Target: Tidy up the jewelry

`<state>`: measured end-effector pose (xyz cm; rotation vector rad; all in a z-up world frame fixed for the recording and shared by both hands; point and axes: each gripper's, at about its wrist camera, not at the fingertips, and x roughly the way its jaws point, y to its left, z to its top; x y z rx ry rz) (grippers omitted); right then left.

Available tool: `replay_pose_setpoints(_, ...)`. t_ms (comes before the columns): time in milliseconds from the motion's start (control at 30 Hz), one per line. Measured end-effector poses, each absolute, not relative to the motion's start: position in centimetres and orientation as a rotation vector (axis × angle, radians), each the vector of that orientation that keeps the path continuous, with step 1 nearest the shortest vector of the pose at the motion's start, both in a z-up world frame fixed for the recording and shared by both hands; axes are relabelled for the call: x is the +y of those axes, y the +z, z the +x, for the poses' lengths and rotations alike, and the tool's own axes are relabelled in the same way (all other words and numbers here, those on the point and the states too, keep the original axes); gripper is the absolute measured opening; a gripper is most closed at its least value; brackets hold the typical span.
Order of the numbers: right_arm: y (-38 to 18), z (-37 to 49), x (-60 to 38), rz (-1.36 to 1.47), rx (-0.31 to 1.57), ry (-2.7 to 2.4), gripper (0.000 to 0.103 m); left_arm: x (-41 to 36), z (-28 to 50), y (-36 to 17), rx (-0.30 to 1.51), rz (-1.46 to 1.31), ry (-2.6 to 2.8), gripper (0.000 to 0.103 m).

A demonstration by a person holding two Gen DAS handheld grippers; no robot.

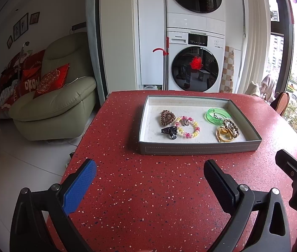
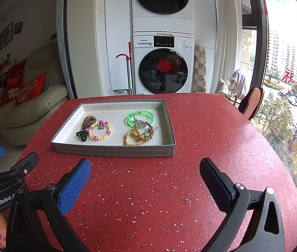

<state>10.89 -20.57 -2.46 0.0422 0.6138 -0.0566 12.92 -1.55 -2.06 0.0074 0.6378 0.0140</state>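
Note:
A grey tray (image 1: pixel 198 148) (image 2: pixel 110 150) sits on the red speckled table and holds the jewelry. Inside lie a brown spiral hair tie (image 1: pixel 167 117) (image 2: pixel 88 121), a pink-yellow spiral bracelet (image 1: pixel 187 127) (image 2: pixel 101 130), a black hair claw (image 1: pixel 169 131) (image 2: pixel 82 134), a green bangle (image 1: pixel 218 115) (image 2: pixel 140 118), a braided bracelet (image 1: pixel 231 127) (image 2: pixel 145 133) and a yellow cord piece (image 1: pixel 224 136) (image 2: pixel 133 139). My left gripper (image 1: pixel 149 173) and right gripper (image 2: pixel 145 171) hover open over the table, short of the tray, both empty.
The red table (image 1: pixel 148 189) (image 2: pixel 211 147) drops off on the left toward a white floor and a pale green armchair (image 1: pixel 54 105). Stacked washing machines (image 1: pixel 194 63) stand behind. A chair back (image 2: pixel 252 103) rises at the table's right edge by the window.

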Motion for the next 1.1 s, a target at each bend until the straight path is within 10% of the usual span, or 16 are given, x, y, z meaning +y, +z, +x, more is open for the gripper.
replay_pose_setpoints(1100, -2.12, 10.77, -20.64, 0.045, 0.612, -0.056, 0.103, -1.42, 12.90, -2.07, 0.644, 0.014, 0.013, 0.103)
